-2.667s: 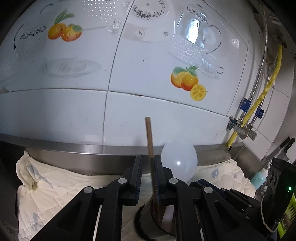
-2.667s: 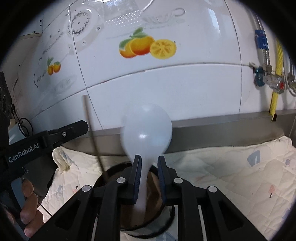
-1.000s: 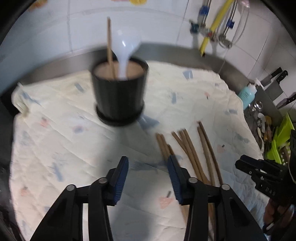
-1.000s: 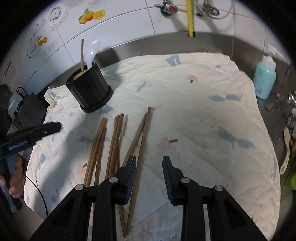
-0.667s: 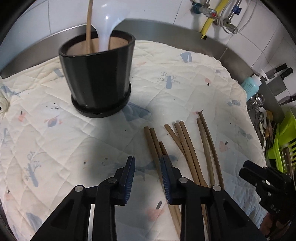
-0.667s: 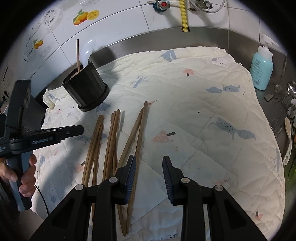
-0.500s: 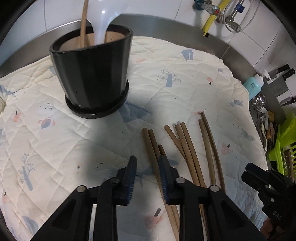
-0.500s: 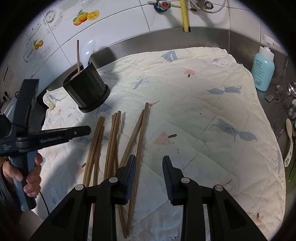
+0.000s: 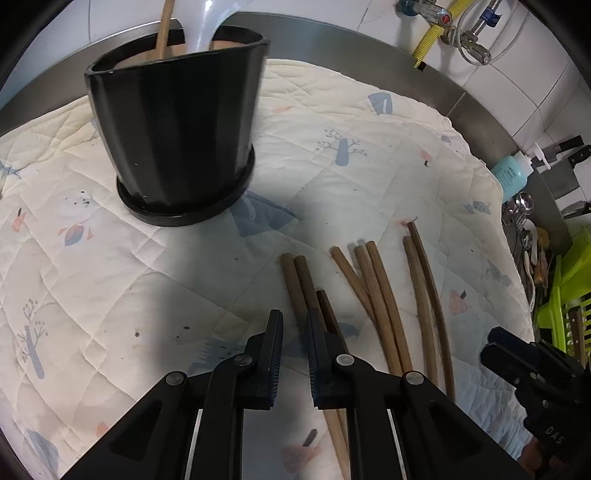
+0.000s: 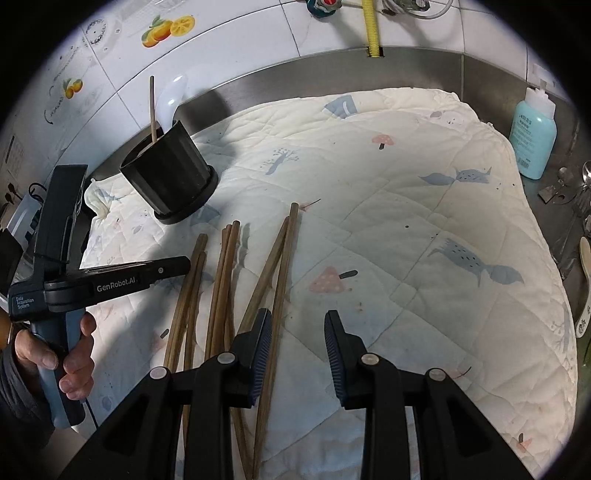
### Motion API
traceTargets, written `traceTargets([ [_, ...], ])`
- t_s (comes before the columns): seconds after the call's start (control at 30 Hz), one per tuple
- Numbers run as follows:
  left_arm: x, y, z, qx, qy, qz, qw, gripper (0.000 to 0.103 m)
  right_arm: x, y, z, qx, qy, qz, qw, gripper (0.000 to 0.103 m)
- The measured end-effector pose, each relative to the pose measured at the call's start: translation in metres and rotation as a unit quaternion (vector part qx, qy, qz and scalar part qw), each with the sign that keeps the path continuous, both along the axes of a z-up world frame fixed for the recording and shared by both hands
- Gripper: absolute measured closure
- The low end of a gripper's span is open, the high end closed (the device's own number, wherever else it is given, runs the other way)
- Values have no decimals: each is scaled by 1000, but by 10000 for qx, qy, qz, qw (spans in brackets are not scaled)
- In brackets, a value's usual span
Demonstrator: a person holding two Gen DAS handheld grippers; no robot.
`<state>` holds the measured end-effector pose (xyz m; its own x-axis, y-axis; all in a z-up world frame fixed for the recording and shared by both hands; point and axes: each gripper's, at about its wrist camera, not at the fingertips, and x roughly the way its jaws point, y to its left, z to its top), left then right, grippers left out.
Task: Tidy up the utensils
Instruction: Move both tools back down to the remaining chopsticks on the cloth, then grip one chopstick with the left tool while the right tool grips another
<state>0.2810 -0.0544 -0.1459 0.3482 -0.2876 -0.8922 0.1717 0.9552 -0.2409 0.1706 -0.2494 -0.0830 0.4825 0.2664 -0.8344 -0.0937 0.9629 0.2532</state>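
Several brown chopsticks point(image 9: 376, 291) lie side by side on the quilted cloth point(image 9: 110, 280); they also show in the right wrist view point(image 10: 225, 280). A black holder cup point(image 9: 177, 144) stands at the back left with one chopstick point(image 9: 164, 29) and a white spoon point(image 9: 207, 26) in it; the cup also shows in the right wrist view point(image 10: 170, 177). My left gripper point(image 9: 294, 321) is low over the leftmost chopsticks, its jaws a narrow gap apart and empty. My right gripper point(image 10: 297, 321) is open and empty, just right of the chopsticks.
A teal bottle point(image 10: 532, 136) stands at the cloth's right edge. Spoons point(image 10: 585, 280) and metal utensils lie right of the cloth. A green rack point(image 9: 565, 295) and knives point(image 9: 569, 147) are at the far right. A steel ledge point(image 10: 314, 70) and tiled wall run behind.
Both grippers left the cup, where the chopstick and spoon stay, and came over the loose chopsticks. The left gripper has dropped lower and its jaws have narrowed. The right gripper has held still.
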Motion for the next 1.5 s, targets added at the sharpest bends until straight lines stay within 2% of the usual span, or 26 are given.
traceTargets([
  [0.4, 5, -5, -5, -41, 81, 37, 10000, 90, 5, -1, -5, 70, 62, -12, 10000, 70],
  [0.67, 3, -17, -4, 442, -158, -182, 9987, 92, 16, -2, -6, -4, 65, 26, 10000, 70],
  [0.87, -3, -16, -3, 672, -269, -267, 9970, 93, 28, 3, -9, 87, 114, 134, 9998, 70],
  [1.1, -6, -5, -3, 776, -324, -292, 9960, 96, 41, 15, -17, -39, 208, 333, 9992, 70],
  [1.5, -5, -2, -2, 866, -273, -458, 9948, 96, 59, 22, -26, -194, 351, 481, 9980, 81],
])
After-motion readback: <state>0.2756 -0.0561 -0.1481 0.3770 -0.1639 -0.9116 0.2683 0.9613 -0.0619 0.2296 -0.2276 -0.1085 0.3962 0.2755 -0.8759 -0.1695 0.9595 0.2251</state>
